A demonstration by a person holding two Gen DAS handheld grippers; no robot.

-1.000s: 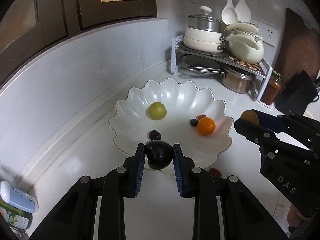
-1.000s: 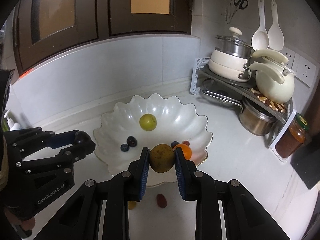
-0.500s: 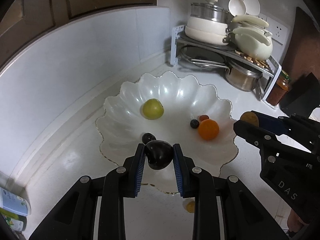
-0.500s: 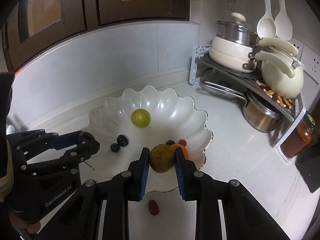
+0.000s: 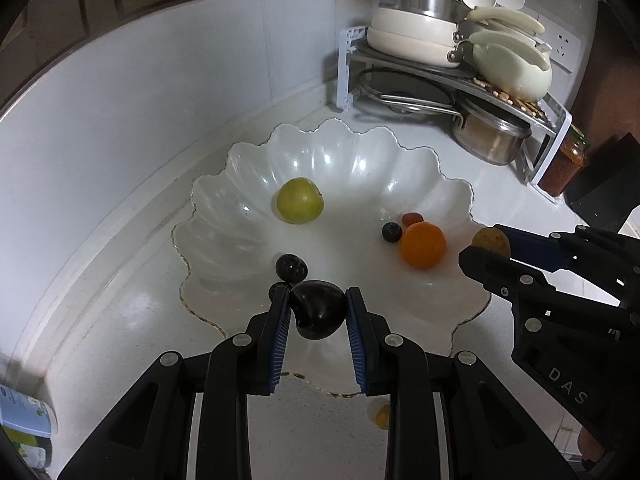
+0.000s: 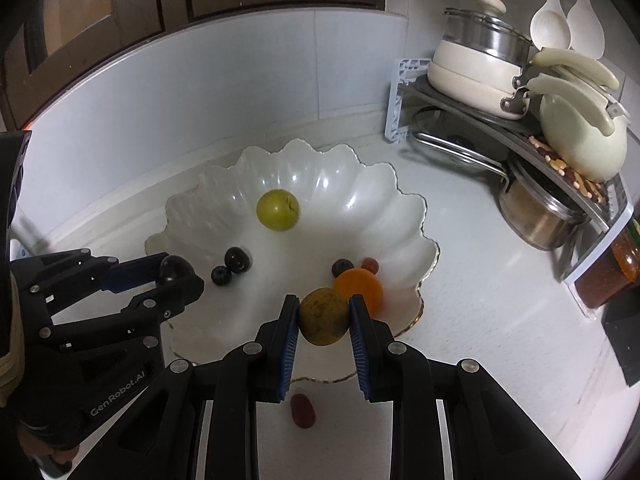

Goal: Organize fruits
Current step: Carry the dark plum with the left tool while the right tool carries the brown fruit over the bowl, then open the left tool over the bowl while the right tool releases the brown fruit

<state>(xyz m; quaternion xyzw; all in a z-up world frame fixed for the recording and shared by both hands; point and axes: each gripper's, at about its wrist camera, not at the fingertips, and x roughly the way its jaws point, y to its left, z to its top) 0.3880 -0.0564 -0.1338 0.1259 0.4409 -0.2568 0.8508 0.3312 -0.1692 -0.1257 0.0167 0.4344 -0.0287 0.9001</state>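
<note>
The left gripper's fingers (image 5: 280,320) clamp a dark plum (image 5: 318,310); the right gripper's (image 6: 323,316) hold a brownish-green fruit (image 6: 324,316), both just over the near rim of the scalloped bowl (image 5: 248,160). Beyond lie a green fruit (image 5: 300,200), an orange (image 5: 423,245) and dark berries. A red grape (image 6: 302,410) remains on the worktop (image 6: 480,280) beneath. Nothing blocks the drop.
</note>
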